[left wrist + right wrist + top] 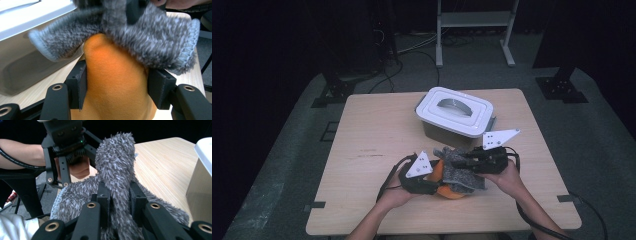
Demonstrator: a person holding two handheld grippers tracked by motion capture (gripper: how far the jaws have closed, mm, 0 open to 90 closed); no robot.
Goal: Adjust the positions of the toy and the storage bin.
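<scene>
Left gripper view shows left tongs (116,87) clamping orange cloth (115,82); right tongs (119,200) pinch grey cloth (117,162).

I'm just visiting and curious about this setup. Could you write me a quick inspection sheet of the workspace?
Surface: light wooden table, bare around the work.
Job's things: orange cloth and fuzzy grey cloth, bunched together at the near edge.
Clutter: closed white-lidded bin behind them.
Grippers: left hand-held gripper clamps the orange cloth; right hand-held gripper pinches a grey fold.
Cables: black leads trail from both grippers.
Surroundings: dark room, grey floor, white frame legs behind.
</scene>
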